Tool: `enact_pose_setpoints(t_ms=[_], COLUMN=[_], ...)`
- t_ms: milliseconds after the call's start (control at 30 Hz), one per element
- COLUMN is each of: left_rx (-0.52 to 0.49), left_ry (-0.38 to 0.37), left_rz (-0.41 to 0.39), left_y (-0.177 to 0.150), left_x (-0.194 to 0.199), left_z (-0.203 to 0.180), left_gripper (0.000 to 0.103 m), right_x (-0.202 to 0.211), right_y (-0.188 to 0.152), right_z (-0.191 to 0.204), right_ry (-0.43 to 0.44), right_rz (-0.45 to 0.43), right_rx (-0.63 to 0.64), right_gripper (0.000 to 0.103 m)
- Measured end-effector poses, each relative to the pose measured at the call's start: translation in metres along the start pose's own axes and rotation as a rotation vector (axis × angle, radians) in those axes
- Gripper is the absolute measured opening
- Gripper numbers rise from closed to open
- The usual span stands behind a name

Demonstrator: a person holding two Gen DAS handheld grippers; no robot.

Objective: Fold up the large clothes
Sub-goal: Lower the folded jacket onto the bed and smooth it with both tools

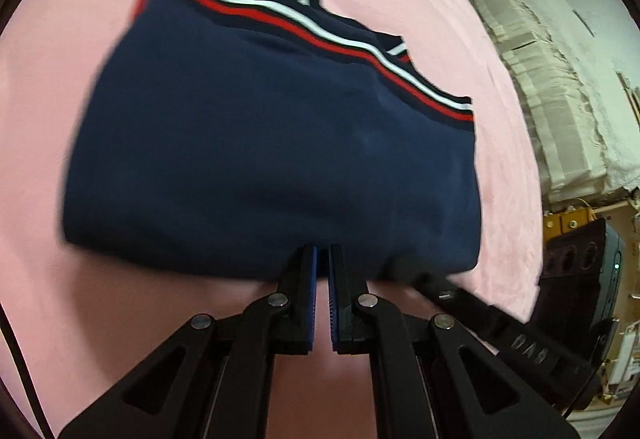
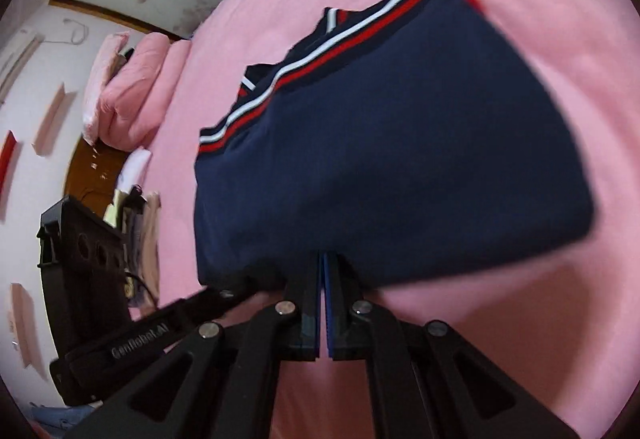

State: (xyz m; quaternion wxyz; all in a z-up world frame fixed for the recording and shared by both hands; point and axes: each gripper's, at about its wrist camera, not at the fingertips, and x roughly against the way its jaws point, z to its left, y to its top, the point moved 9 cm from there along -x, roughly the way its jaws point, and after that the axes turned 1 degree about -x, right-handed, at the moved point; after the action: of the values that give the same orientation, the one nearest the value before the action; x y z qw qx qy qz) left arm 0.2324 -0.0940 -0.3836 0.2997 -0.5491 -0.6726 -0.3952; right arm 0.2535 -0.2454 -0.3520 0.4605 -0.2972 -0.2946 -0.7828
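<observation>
Garment (image 1: 272, 143), navy with a red-and-white striped band (image 1: 328, 35) along its far edge, is seen folded on the pink bedsheet (image 1: 100, 299) directly ahead of both tools. Left gripper (image 1: 322, 259) is closed, its fingertips pinched on the near fold of the garment. Right gripper (image 2: 322, 263) is likewise closed on the near edge, just beside the left gripper. Pink pillows (image 2: 132, 99) are noted far left of the right gripper. No containers are seen.
</observation>
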Motion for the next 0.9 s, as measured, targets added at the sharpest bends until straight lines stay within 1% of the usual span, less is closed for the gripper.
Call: enact_pose_setpoints(t_ms=[67,100,167,200,233,300,333,400,467,533,567,600,633,667,700,733,800,833,900], left_rx=[-0.019,-0.026,-0.045,-0.051,-0.060,-0.054,-0.048,-0.056,-0.070,-0.049,-0.034,-0.023,-0.021,-0.024,-0.032,-0.047,-0.085,-0.116,-0.152], left_ry=[-0.018,-0.023,-0.042,-0.040,-0.022,0.015,0.018,0.050,0.156,0.246,0.252,0.266,0.257,0.244,0.244,0.261,0.277,0.276,0.234], left_rz=[-0.028,-0.043,-0.079,-0.092,-0.103,-0.123,-0.138,-0.191,-0.261,-0.296,-0.290,-0.281,-0.261,-0.248,-0.237,-0.229,-0.223,-0.222,-0.209], left_y=[0.016,0.024,0.048,0.057,0.068,0.087,0.096,0.109,0.119,0.123,0.123,0.123,0.122,0.121,0.120,0.118,0.117,0.114,0.105], left_x=[-0.004,-0.001,-0.005,-0.006,-0.011,-0.018,-0.019,-0.014,0.001,0.016,0.020,0.023,0.026,0.028,0.034,0.039,0.041,0.042,0.043], left_z=[-0.002,-0.001,-0.008,-0.008,-0.008,-0.005,-0.005,0.000,0.019,0.046,0.058,0.068,0.076,0.078,0.080,0.080,0.065,0.051,0.026], left_gripper=[0.002,0.002,0.002,0.002,0.002,0.002,0.002,0.002,0.002,0.002,0.001,0.001,0.001,0.001,0.001,0.001,0.002,0.003,0.004], right_x=[-0.007,-0.011,-0.019,-0.021,-0.025,-0.036,-0.038,-0.033,-0.017,0.011,0.025,0.035,0.043,0.054,0.062,0.069,0.072,0.070,0.058], right_y=[0.015,0.027,0.051,0.060,0.072,0.089,0.097,0.108,0.117,0.126,0.129,0.131,0.131,0.132,0.132,0.131,0.128,0.123,0.109], right_z=[0.003,0.005,0.007,0.006,0.007,0.012,0.013,0.006,-0.012,-0.043,-0.058,-0.066,-0.071,-0.073,-0.072,-0.069,-0.055,-0.045,-0.023], right_ry=[0.045,0.056,0.071,0.075,0.077,0.012,-0.032,-0.079,-0.152,-0.251,-0.291,-0.304,-0.292,-0.293,-0.326,-0.334,-0.282,-0.237,-0.147], right_rz=[-0.034,-0.054,-0.088,-0.095,-0.101,-0.112,-0.112,-0.136,-0.182,-0.250,-0.279,-0.292,-0.293,-0.298,-0.313,-0.317,-0.304,-0.288,-0.238], right_rx=[-0.013,-0.011,0.001,0.003,0.010,0.072,0.119,0.161,0.149,0.111,0.089,0.077,0.076,0.085,0.103,0.124,0.135,0.138,0.135], right_gripper=[0.001,0.001,0.001,0.001,0.001,0.001,0.000,0.000,0.000,0.000,0.000,0.000,0.000,0.000,0.000,0.000,0.000,0.000,0.001])
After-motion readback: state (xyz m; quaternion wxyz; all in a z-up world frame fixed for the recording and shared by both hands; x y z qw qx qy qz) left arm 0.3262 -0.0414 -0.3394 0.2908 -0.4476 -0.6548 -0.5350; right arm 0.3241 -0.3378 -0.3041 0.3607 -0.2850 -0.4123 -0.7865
